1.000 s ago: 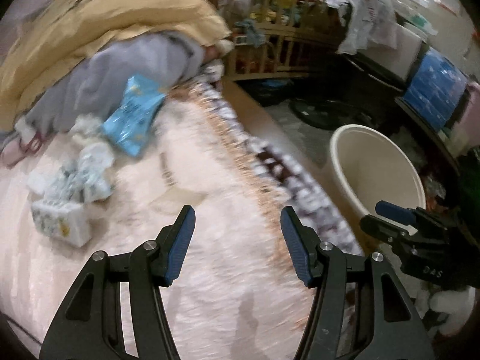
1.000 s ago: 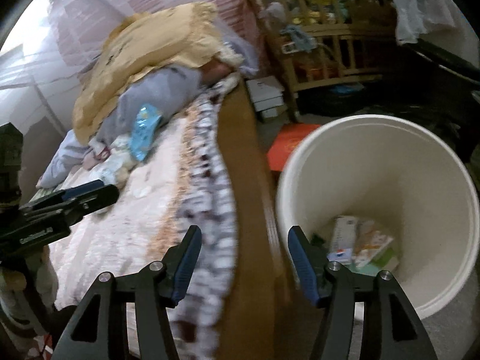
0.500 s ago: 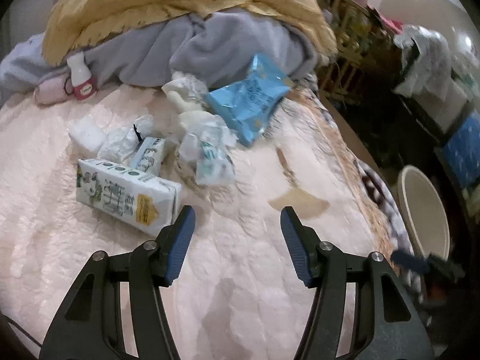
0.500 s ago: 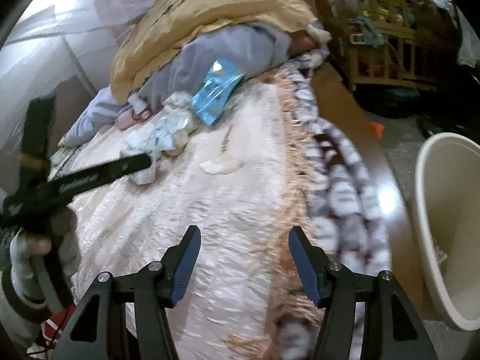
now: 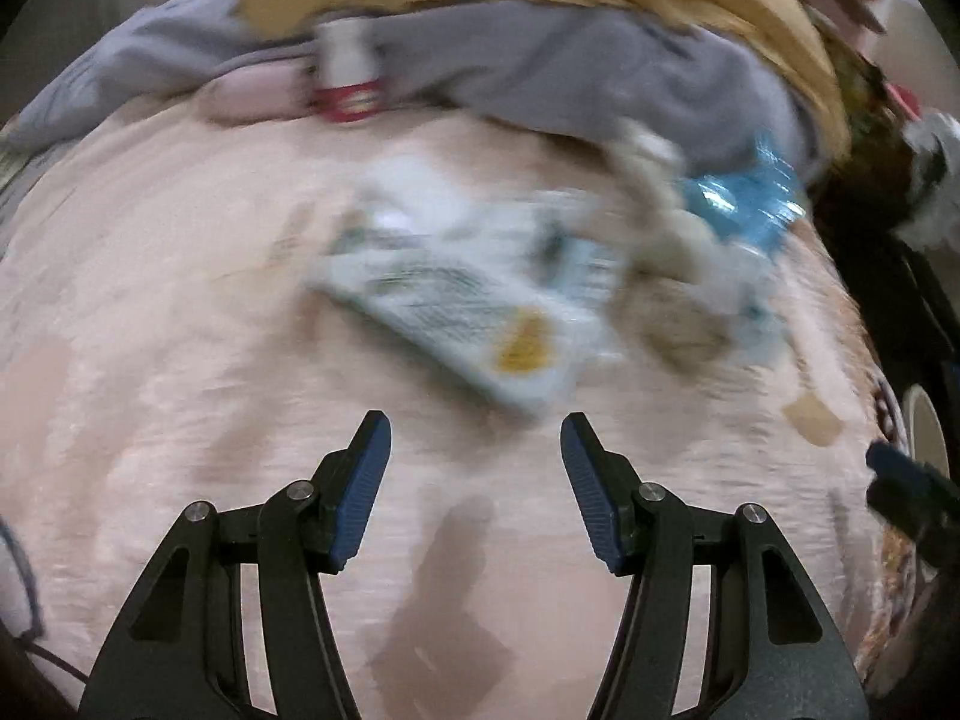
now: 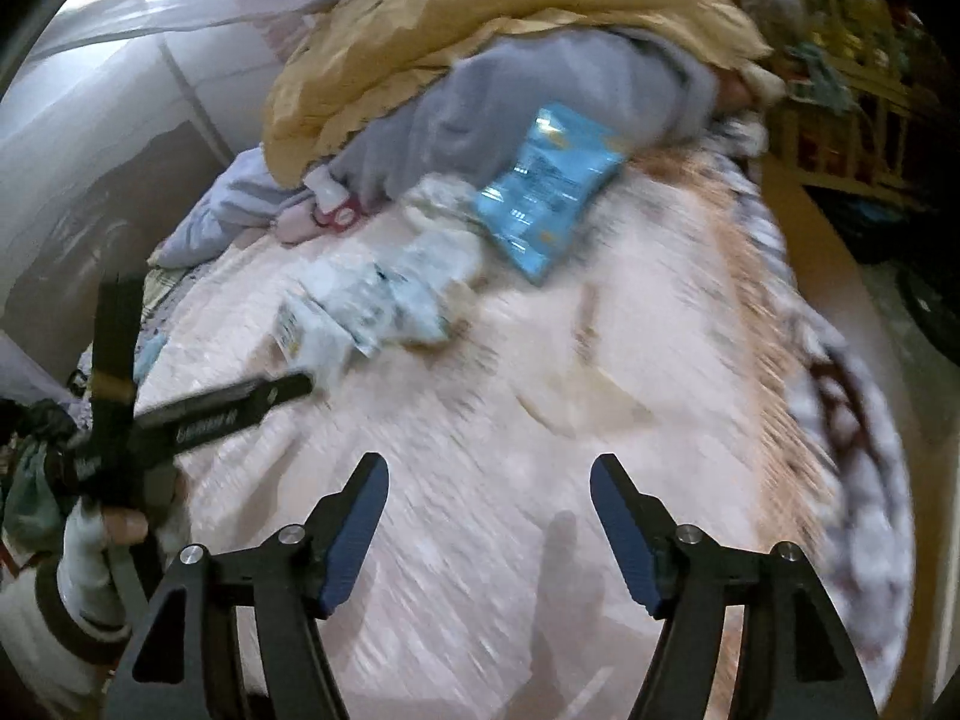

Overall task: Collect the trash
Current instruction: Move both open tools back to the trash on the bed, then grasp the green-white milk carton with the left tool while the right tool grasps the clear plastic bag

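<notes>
A white drink carton (image 5: 462,312) lies on the pink bedspread just ahead of my left gripper (image 5: 474,438), which is open and empty. Crumpled white wrappers (image 5: 678,276) and a blue snack bag (image 5: 744,204) lie to its right. In the right wrist view the same carton (image 6: 312,336), wrappers (image 6: 414,282) and blue bag (image 6: 546,204) lie farther off. My right gripper (image 6: 489,483) is open and empty over the bedspread. The left gripper shows there from the side (image 6: 222,411), reaching toward the carton. Both views are motion-blurred.
A yellow blanket (image 6: 480,30) and grey clothing (image 6: 540,96) are piled at the head of the bed, with a small red-and-white bottle (image 5: 348,78) beside them. A flat beige scrap (image 5: 813,420) lies near the bed's right edge. The white bin's rim (image 5: 918,426) shows at far right.
Both grippers have swung from the white bin toward the bed. The left gripper has closed in on the carton. The bin has left the right wrist view.
</notes>
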The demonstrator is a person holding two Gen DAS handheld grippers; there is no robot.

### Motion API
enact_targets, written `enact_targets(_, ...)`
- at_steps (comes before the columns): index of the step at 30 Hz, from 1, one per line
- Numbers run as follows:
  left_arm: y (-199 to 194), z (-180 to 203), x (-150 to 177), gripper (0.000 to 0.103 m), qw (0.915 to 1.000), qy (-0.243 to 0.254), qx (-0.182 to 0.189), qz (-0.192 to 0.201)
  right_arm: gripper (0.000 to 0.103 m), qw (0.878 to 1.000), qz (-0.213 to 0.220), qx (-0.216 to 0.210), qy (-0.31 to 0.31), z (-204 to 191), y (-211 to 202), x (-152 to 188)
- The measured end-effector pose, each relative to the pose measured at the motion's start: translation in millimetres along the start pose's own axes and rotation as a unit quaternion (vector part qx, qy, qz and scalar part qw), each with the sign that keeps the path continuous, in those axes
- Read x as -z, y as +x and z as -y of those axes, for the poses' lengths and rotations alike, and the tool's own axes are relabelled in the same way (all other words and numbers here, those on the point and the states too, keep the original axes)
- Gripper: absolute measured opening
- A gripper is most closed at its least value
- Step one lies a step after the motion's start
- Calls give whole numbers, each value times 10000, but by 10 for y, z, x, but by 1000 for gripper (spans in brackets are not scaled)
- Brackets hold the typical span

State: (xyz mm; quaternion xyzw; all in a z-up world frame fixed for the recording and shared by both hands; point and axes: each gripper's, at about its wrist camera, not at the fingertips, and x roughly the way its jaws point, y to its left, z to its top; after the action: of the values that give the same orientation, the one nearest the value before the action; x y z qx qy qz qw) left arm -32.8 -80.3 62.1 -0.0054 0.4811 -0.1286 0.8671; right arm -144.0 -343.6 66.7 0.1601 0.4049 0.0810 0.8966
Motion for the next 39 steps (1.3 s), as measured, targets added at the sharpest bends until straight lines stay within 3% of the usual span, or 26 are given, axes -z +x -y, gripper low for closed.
enact_targets(4, -155, -385, -2, 58, 9996, -252, -18, 88, 68, 9995, -61, -305, 63, -179, 338, -294)
enact_targets(11, -249, -441, -68, 60, 9978, -474, 429, 153, 66, 9983, -108, -400, 399, -255, 923, -728)
enact_targets(13, -225, -393, -105, 61, 9975, -480, 494, 168, 35, 9988, -150, -334, 313, -269, 1006, -751)
enact_targets(16, -120, -326, -197, 62, 9967, -566, 561, 150, 26, 9995, 30, -272, 161, -261, 882, -707)
enact_targets(22, 148, -303, -364, 64, 9900, -1198, 747, 83, 25, 9991, 263, -325, -96, -205, 384, -480)
enact_targets(30, 484, -222, -492, 68, 9828, -1793, 449, -21, 25, 9994, 173, -234, -199, -149, 107, -122)
enact_targets(37, 570, -161, -400, 70, 9857, -1580, 530, -255, 25, 9994, 84, -282, -153, -154, 97, -12)
enact_targets(39, 505, -153, -339, 64, 9878, -1393, 632, -283, 25, 9994, 84, -301, -171, -178, 70, 8)
